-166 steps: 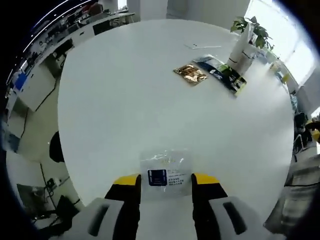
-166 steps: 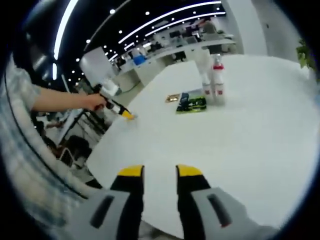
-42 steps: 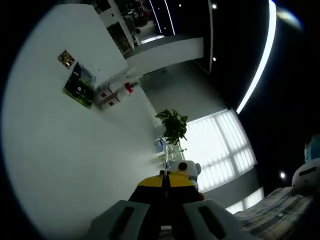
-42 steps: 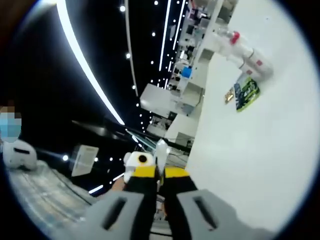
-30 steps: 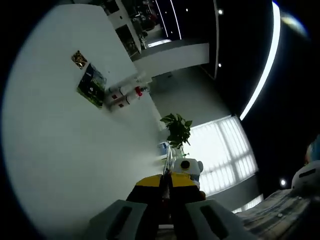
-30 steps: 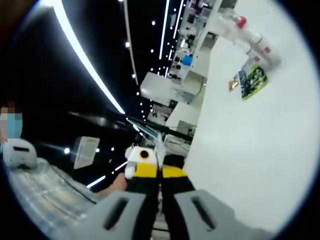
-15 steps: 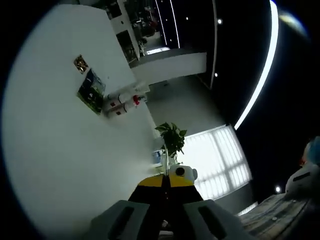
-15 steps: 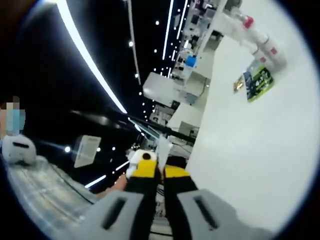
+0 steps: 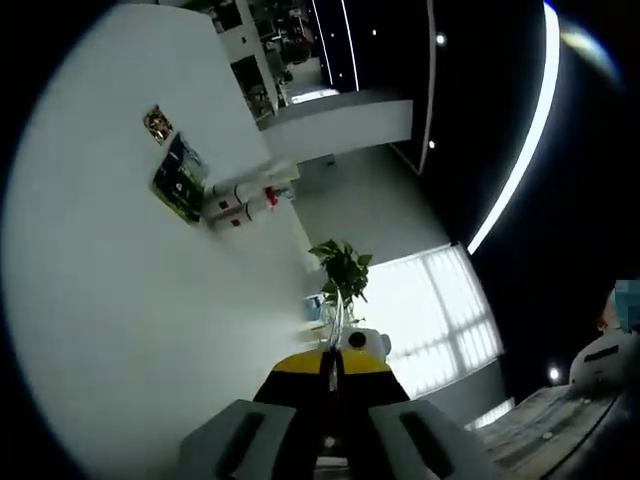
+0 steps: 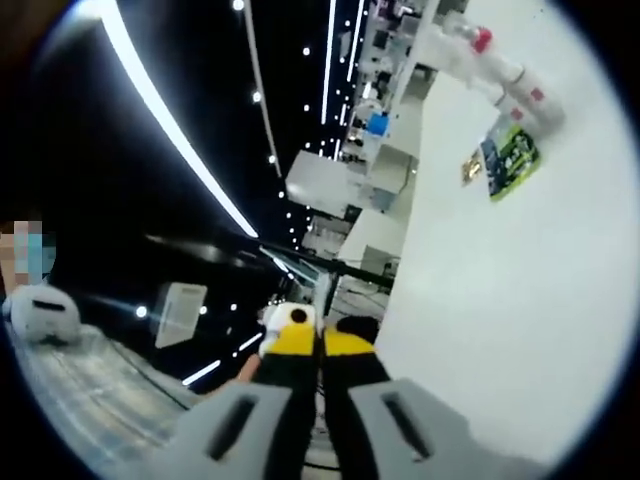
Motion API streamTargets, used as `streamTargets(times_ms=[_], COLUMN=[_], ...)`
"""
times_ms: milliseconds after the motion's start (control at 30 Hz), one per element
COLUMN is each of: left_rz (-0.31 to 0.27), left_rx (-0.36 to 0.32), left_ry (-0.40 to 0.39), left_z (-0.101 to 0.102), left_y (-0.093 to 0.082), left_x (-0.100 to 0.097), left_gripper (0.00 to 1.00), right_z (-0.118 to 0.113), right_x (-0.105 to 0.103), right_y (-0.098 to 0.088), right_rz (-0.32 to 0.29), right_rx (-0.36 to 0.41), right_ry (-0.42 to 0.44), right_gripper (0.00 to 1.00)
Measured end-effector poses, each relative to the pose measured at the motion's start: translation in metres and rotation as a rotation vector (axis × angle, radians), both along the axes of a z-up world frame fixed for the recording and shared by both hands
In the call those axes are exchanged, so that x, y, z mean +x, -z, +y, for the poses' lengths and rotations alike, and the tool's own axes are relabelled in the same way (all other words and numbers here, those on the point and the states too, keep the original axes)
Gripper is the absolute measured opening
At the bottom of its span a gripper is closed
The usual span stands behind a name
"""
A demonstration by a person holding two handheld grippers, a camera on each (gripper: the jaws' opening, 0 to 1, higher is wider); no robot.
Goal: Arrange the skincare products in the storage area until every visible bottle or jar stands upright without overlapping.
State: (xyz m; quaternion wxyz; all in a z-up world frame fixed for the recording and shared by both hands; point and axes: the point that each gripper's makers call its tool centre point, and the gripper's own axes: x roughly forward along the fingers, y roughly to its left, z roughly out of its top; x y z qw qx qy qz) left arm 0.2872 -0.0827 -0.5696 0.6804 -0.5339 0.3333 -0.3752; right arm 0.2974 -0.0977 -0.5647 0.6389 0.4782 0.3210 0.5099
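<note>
Both grippers, left [image 9: 333, 362] and right [image 10: 320, 343], are held closed on a thin clear sachet [image 10: 322, 292] (raised off the table [image 9: 110, 300]); two bottles [image 9: 243, 198] stand far off.

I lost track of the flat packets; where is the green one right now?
The green packet lies flat on the white table, upper left in the left gripper view, between the gold sachet and the white bottles.

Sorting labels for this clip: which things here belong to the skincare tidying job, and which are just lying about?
Belongs to the job:
- two white bottles with red caps
- left gripper, jaws closed
- right gripper, jaws closed

Just lying about:
- green and black packet
- small gold packet
- potted plant
- white table
</note>
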Motion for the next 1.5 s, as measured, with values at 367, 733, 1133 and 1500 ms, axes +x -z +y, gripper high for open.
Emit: streamTargets(times_ms=[367, 733, 1133, 1500], left_rz=[-0.004, -0.020, -0.001, 0.000], left_rx=[0.063, 0.056, 0.021, 0.018], left_ry=[0.057, 0.059, 0.051, 0.036], left_z=[-0.003, -0.003, -0.009, -0.011], left_y=[0.009, 0.006, 0.004, 0.004], left_x=[-0.008, -0.011, -0.013, -0.008], left_gripper=[0.03, 0.10, 0.05, 0.00], right_z=[-0.004, -0.002, -0.007, -0.012], right_x=[-0.003, -0.011, -0.011, -0.006], right_y=[0.004, 0.001, 0.003, 0.005], right_rz=[0.022, 0.022, 0.027, -0.009], right_rx=[0.000, 0.022, 0.022, 0.004], right_ry=[-0.003, -0.053, -0.050, -0.003], right_gripper=[0.00, 0.00, 0.00, 0.05])
